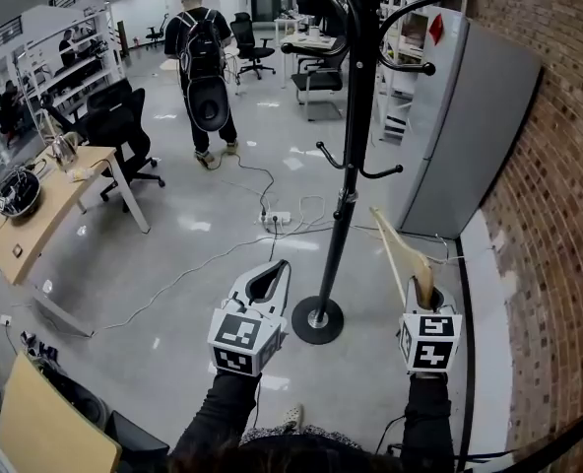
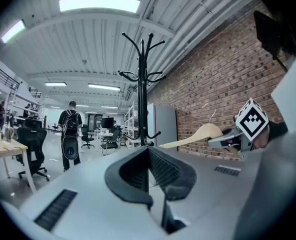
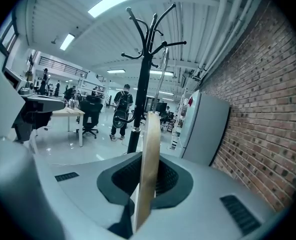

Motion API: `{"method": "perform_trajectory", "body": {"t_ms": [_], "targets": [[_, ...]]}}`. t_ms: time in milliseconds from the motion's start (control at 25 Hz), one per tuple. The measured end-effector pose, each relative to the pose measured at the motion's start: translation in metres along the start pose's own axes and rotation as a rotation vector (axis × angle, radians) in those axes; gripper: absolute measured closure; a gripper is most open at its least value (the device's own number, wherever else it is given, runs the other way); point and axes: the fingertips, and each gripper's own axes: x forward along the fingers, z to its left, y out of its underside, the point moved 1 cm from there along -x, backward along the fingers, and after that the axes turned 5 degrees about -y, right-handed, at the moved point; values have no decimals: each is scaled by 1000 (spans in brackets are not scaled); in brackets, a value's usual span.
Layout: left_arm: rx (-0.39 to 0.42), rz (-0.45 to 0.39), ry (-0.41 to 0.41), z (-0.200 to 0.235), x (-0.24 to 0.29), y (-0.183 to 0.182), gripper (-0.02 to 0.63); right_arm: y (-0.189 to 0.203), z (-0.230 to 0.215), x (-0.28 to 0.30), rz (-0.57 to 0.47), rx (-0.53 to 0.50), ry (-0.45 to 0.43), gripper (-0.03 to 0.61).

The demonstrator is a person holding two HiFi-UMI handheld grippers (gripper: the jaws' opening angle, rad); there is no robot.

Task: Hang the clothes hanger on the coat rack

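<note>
- Coat rack [image 1: 356, 116]: black pole with curved arms, its round base on the floor between the two tools. The low arms look the easiest reach.
- Clothes hanger [image 1: 402, 254]: wooden, just right of the pole and not touching it, tilted up and forward. Lift it above the chosen arm, then lower the hook over it.
- Right tool [image 1: 424, 302]: clenched on the hanger's wooden body, edge-on. Keep the grip firm and turn the wrist slowly.
- Left tool [image 1: 269, 282]: jaws together, nothing in them. Keep it clear of the pole.

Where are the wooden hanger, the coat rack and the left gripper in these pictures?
wooden hanger [image 1: 402, 252]: head view, middle of its visible arm.
coat rack [image 1: 350, 161]: head view, on its black pole.
left gripper [image 1: 278, 267]: head view, at the tips of its fingers.
</note>
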Motion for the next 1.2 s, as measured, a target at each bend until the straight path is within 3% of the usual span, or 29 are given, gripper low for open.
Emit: {"method": "perform_trajectory", "body": {"t_ms": [600, 1200], "targets": [[-22, 19, 37, 43, 74, 12, 606, -13, -10, 84, 44, 18, 26, 537], [-21, 24, -6, 61, 162, 9, 606, -20, -42, 194, 86, 7, -44, 537]]}}
